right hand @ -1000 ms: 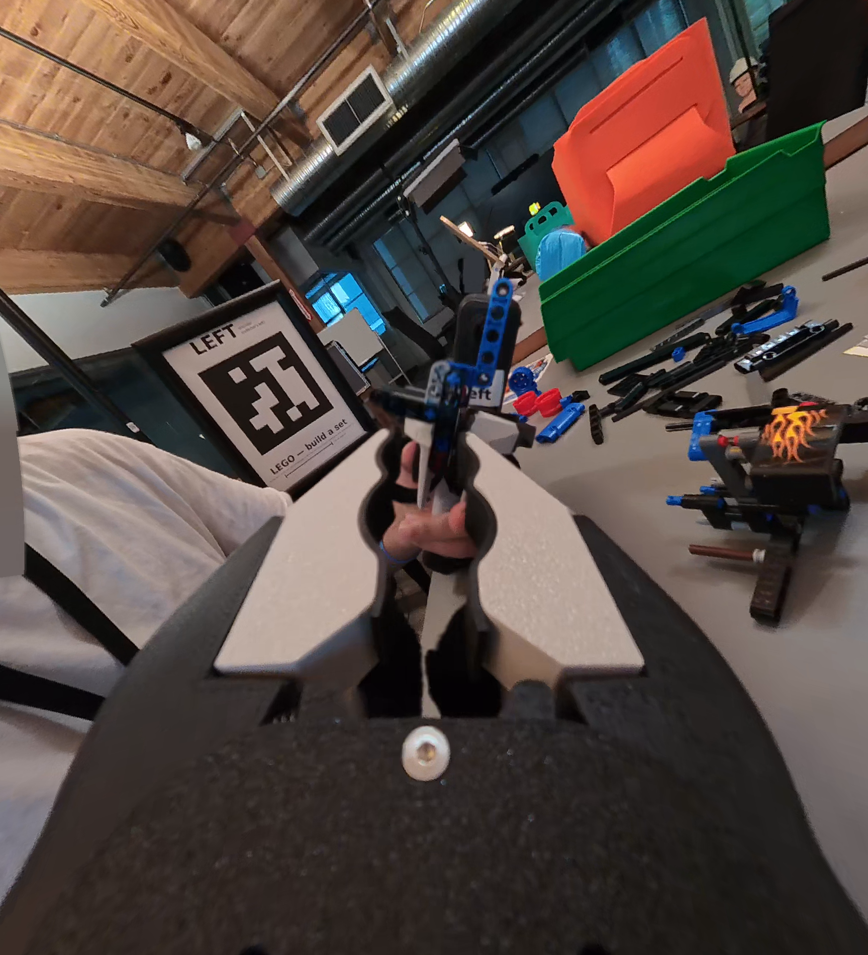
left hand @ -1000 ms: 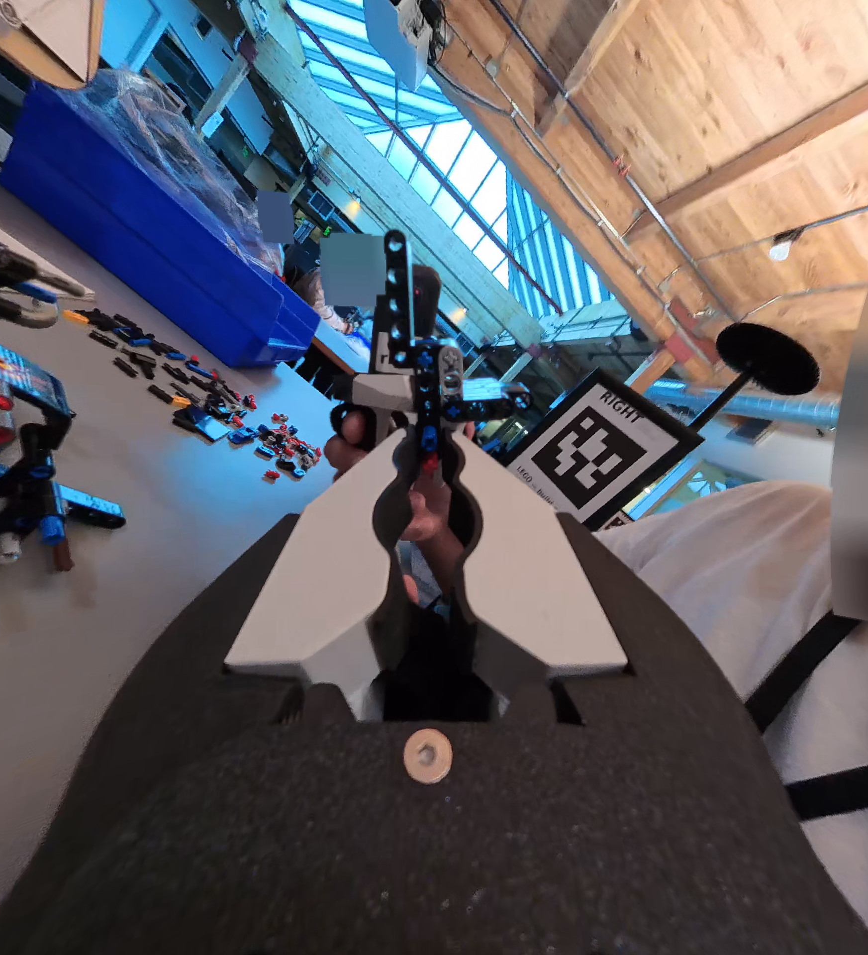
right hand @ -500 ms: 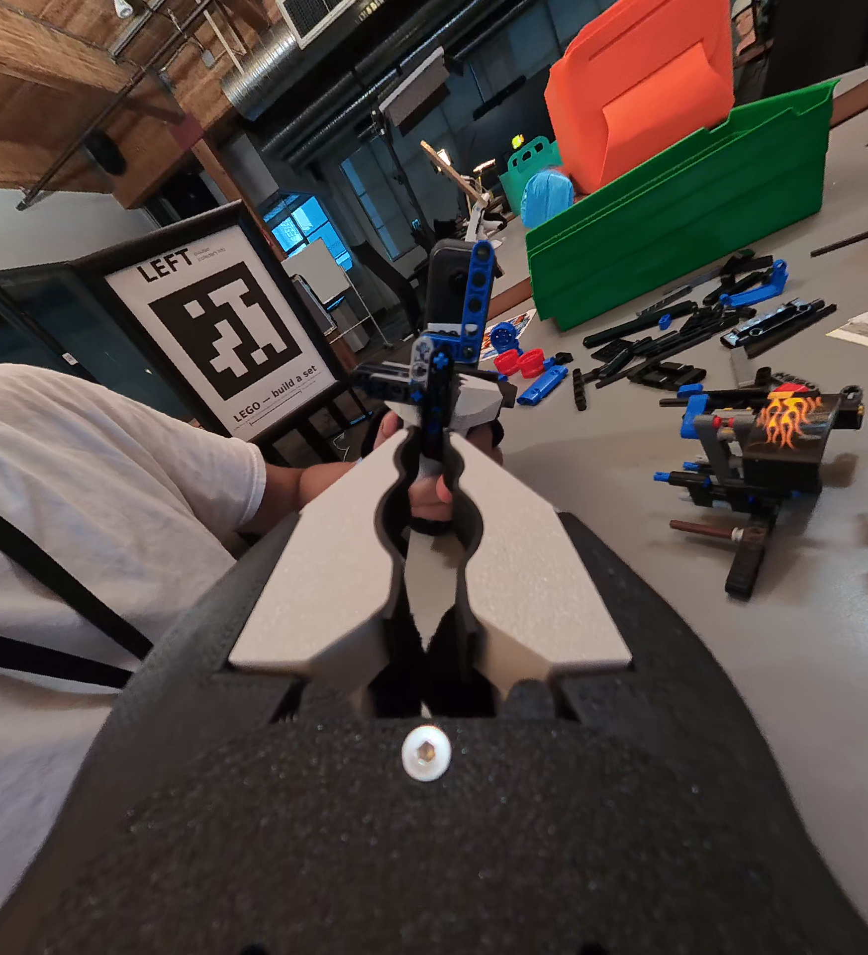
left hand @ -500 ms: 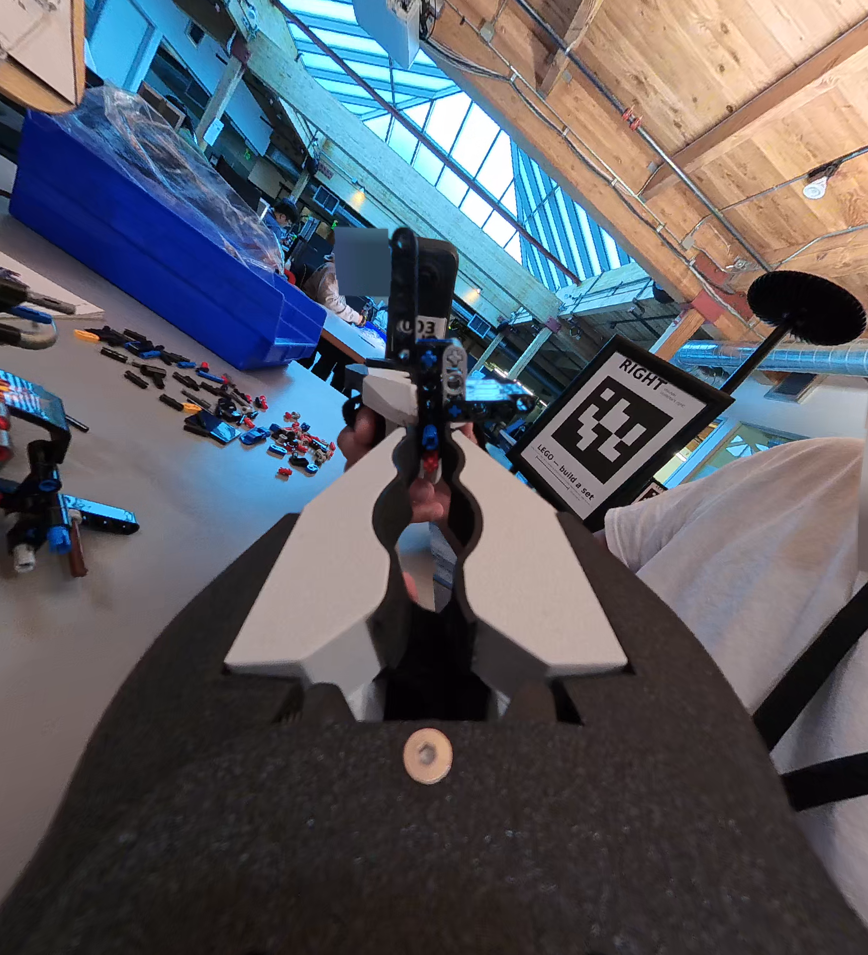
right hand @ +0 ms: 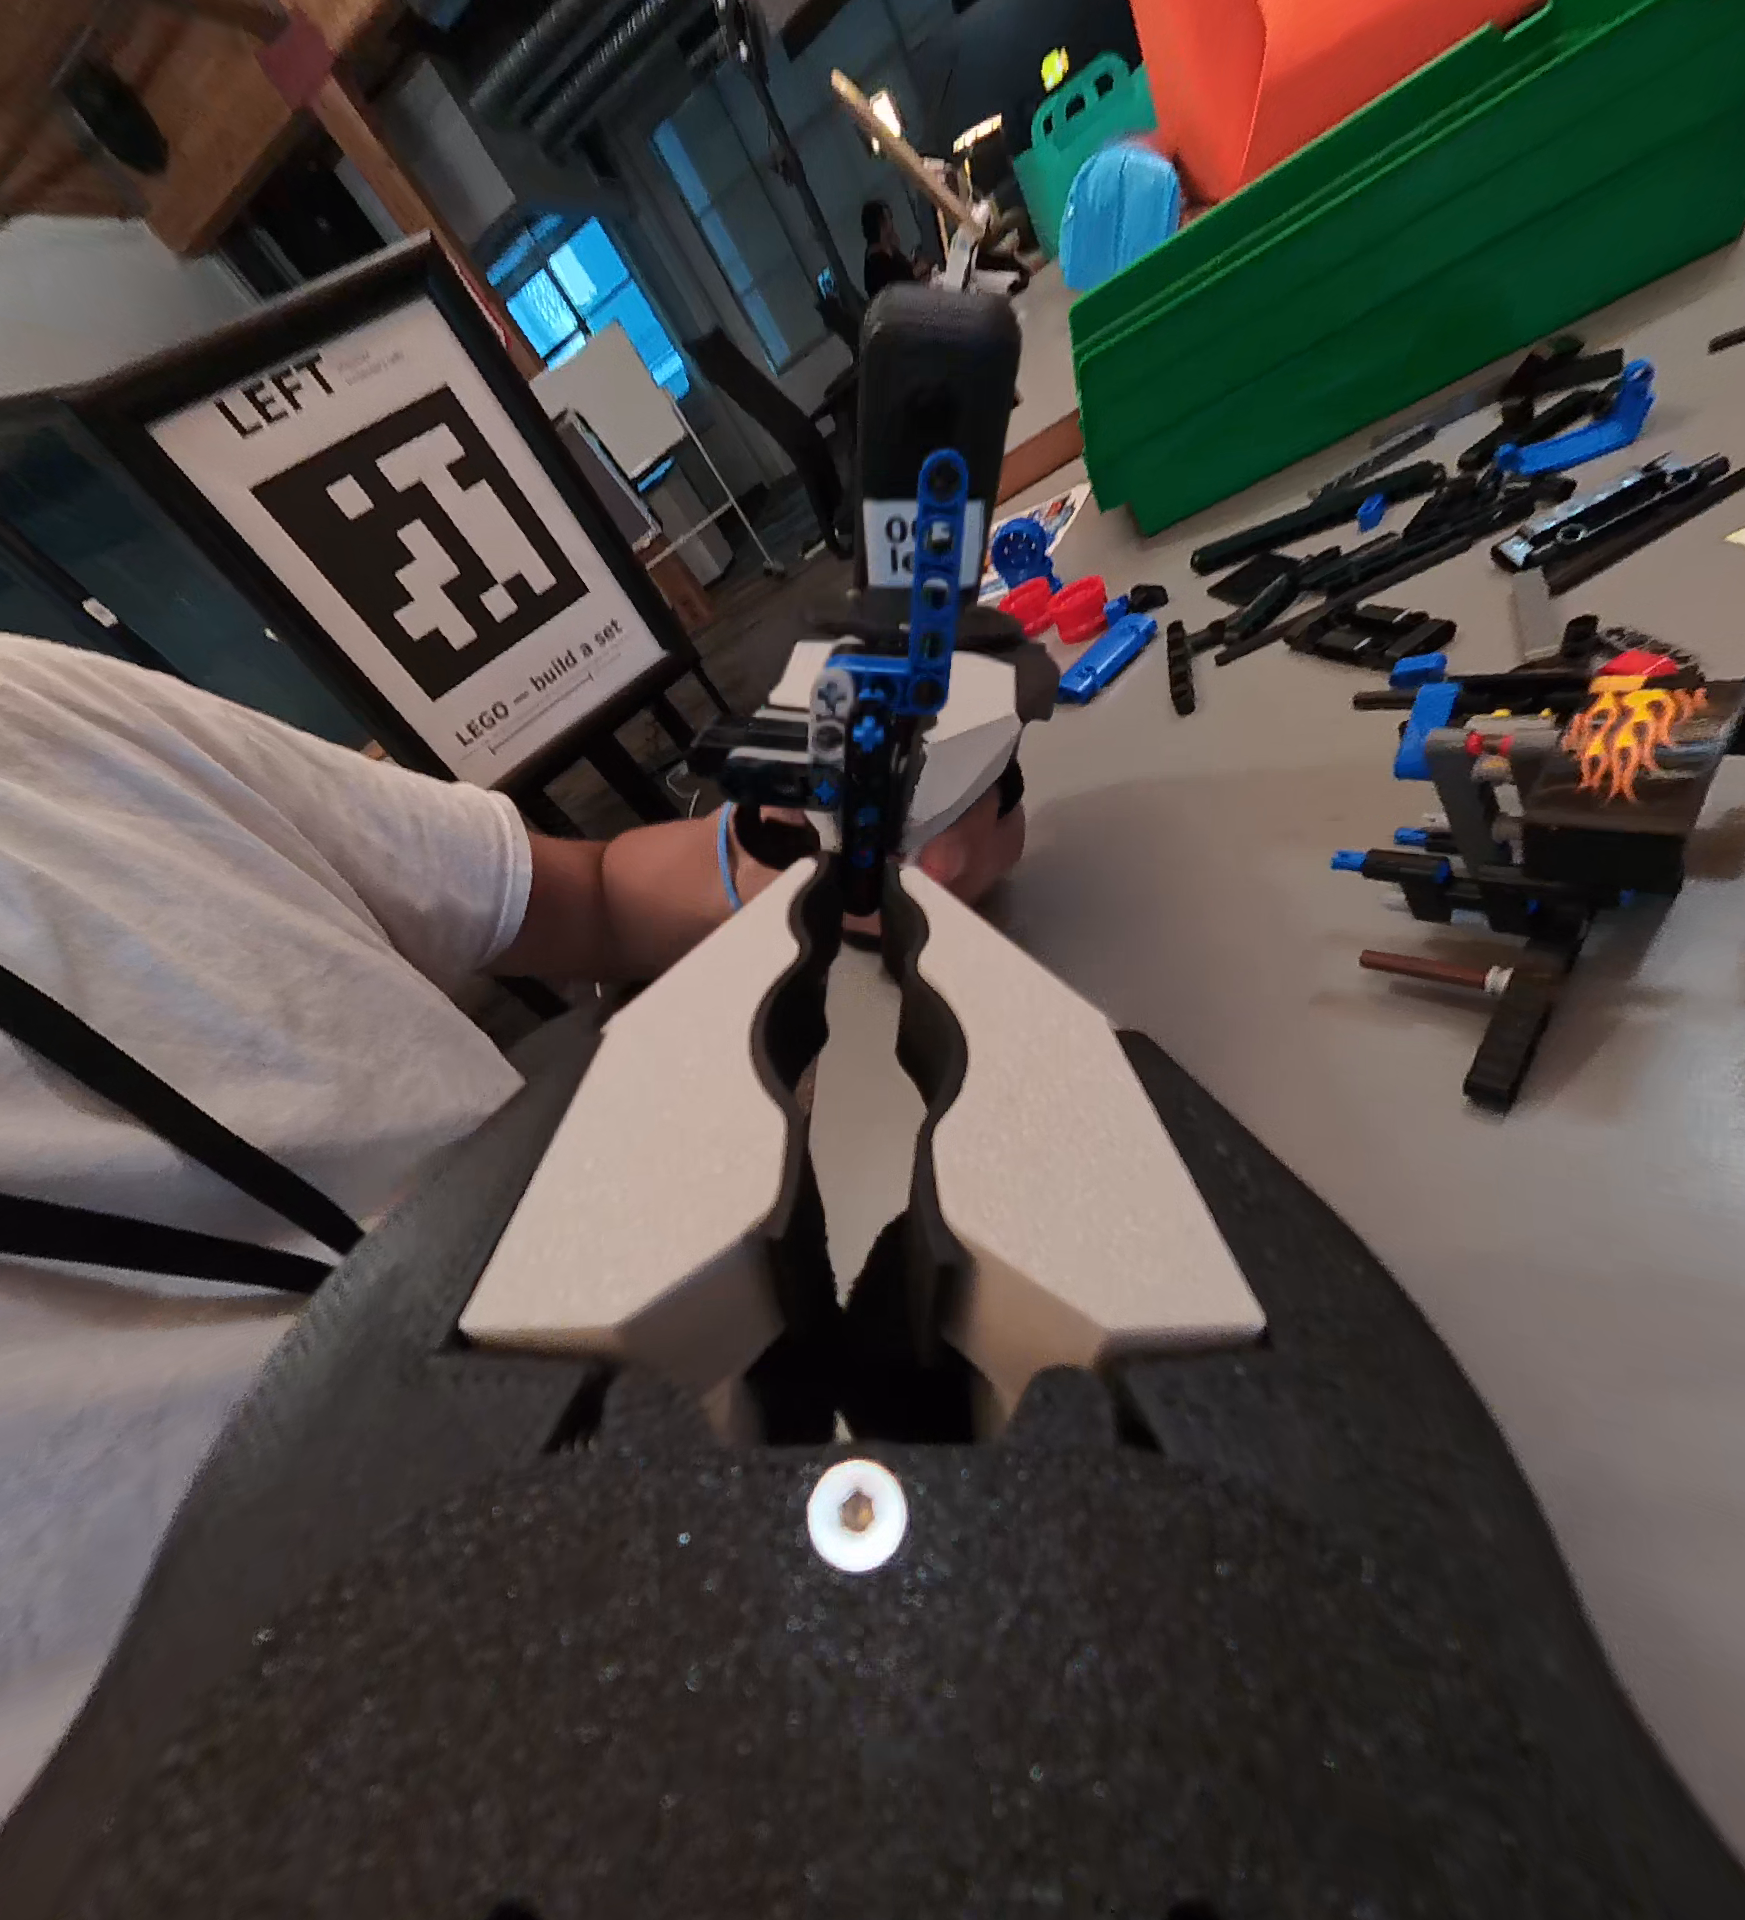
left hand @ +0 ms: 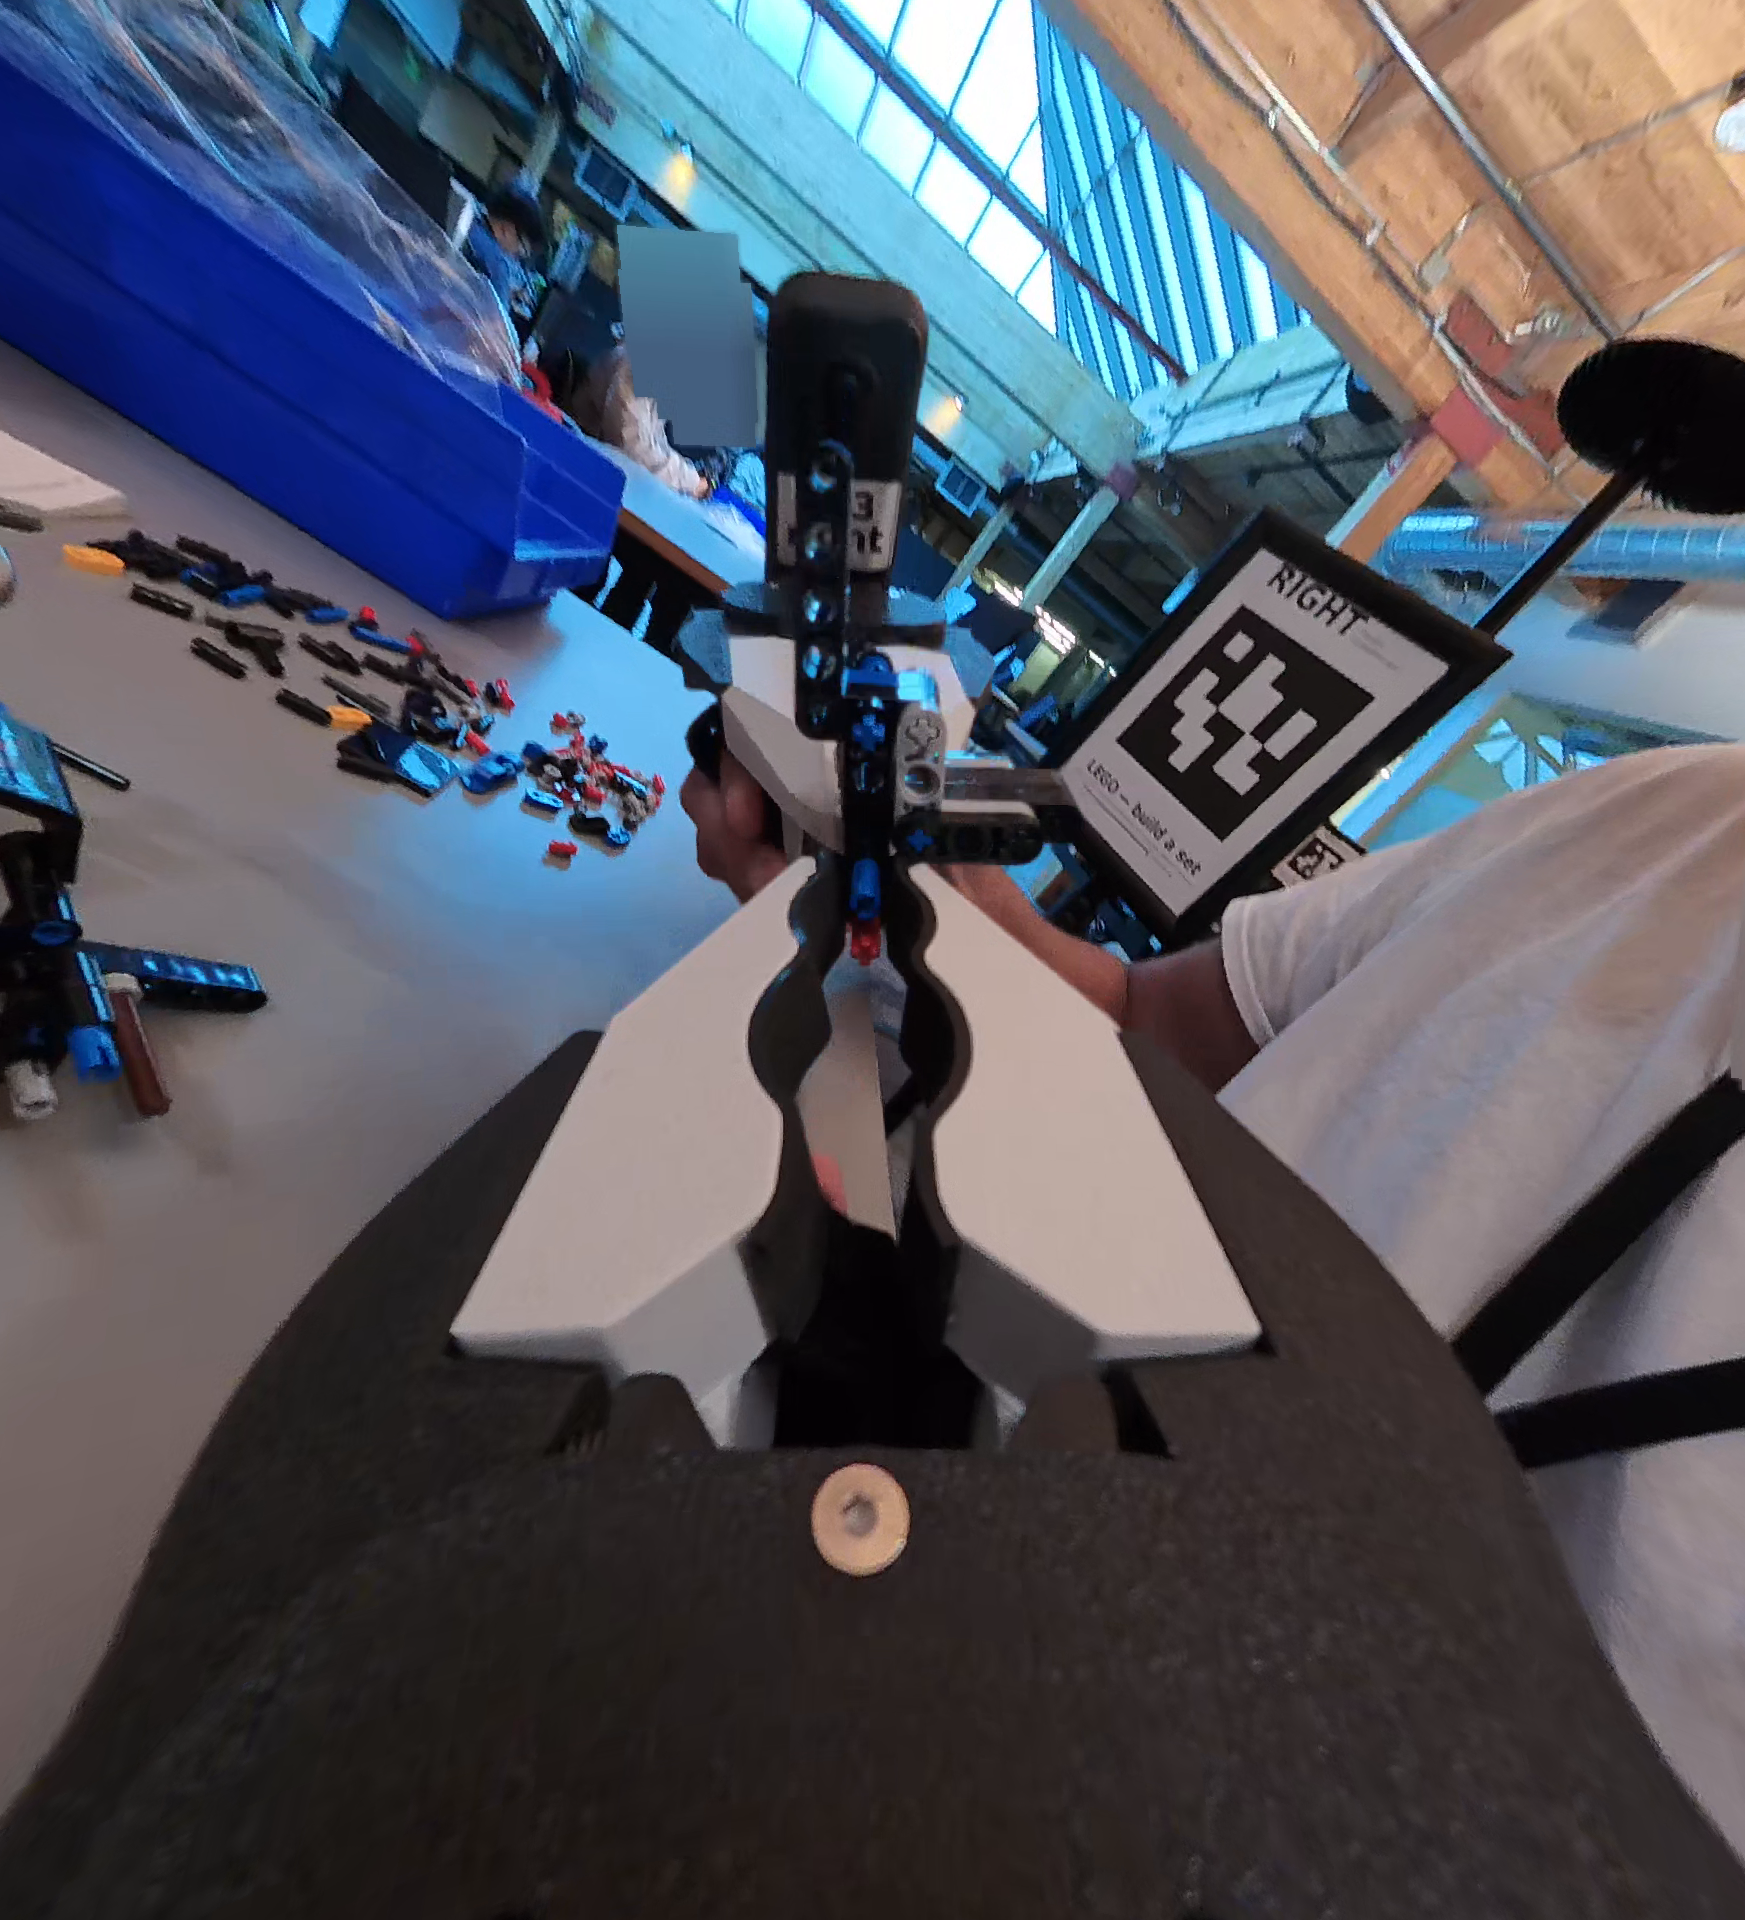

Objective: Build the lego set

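Note:
A small black, blue and grey lego sub-assembly (left hand: 866, 750) is held in the air between my two grippers, which face each other. My left gripper (left hand: 863, 896) is shut on its lower black beam with blue and red pins. My right gripper (right hand: 863, 881) is shut on the same sub-assembly (right hand: 873, 727), whose blue beam (right hand: 935, 582) sticks up. Each view shows the other gripper just behind the piece. A part-built black and blue model (right hand: 1574, 800) with a flame sticker stands on the grey table; it also shows in the left wrist view (left hand: 26, 935).
Loose black, blue and red pieces (left hand: 400, 675) lie by a blue bin (left hand: 224, 343). Long black beams (right hand: 1419, 561) lie before a green bin (right hand: 1419, 260) with an orange box behind. The person's white shirt (right hand: 172, 883) and marker boards (left hand: 1252, 707) are close. My two grippers' fingertips are within a few centimetres of each other.
Both grippers have tipped down toward the table while staying shut on the sub-assembly. The views now show less ceiling and more table.

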`<state>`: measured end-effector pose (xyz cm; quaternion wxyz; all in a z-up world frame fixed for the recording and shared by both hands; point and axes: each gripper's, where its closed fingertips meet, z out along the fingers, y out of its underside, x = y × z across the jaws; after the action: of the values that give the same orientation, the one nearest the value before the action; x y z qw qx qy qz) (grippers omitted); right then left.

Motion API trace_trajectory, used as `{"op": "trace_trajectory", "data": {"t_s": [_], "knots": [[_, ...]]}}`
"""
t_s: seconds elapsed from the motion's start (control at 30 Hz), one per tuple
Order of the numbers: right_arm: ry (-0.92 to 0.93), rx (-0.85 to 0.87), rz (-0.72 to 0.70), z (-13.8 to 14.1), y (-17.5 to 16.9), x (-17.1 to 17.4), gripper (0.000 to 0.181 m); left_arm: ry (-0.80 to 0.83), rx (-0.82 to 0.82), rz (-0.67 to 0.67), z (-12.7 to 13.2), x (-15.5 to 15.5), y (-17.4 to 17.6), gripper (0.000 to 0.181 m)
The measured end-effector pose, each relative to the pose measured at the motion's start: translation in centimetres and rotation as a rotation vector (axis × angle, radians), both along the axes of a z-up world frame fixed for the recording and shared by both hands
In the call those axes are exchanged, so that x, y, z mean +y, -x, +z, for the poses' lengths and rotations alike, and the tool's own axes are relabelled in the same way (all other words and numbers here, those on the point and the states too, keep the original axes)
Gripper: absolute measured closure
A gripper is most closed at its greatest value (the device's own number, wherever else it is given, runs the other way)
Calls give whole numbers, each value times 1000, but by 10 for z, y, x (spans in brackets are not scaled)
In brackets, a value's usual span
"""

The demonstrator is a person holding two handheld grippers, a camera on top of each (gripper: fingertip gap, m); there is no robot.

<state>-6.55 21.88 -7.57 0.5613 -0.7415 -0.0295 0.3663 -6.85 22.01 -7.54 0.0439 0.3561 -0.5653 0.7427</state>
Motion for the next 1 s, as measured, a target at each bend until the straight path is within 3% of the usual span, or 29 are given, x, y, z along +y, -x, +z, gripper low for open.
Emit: {"op": "trace_trajectory", "data": {"t_s": [0.2, 0.53, 0.7, 0.83, 0.93, 1.0], "knots": [[45, -4, 48, -12, 9, 1, 176, -70, 38, -61, -10, -3, 6, 175], [45, -19, -4, -13, 4, 9, 174, -56, 63, -48, -11, 4, 1, 176], [-70, -18, 7, 8, 0, 0, 165, 2, 29, -120, -2, 3, 13, 176], [-193, 92, 55, 30, 11, -2, 157, 119, -23, -248, 15, -6, 32, 176], [-252, 226, 134, 37, 30, 2, 132, 157, -65, -330, 24, -15, 47, 176], [-327, 364, 207, 49, 38, -3, 133, 219, -79, -392, 32, -19, 56, 176]]}}
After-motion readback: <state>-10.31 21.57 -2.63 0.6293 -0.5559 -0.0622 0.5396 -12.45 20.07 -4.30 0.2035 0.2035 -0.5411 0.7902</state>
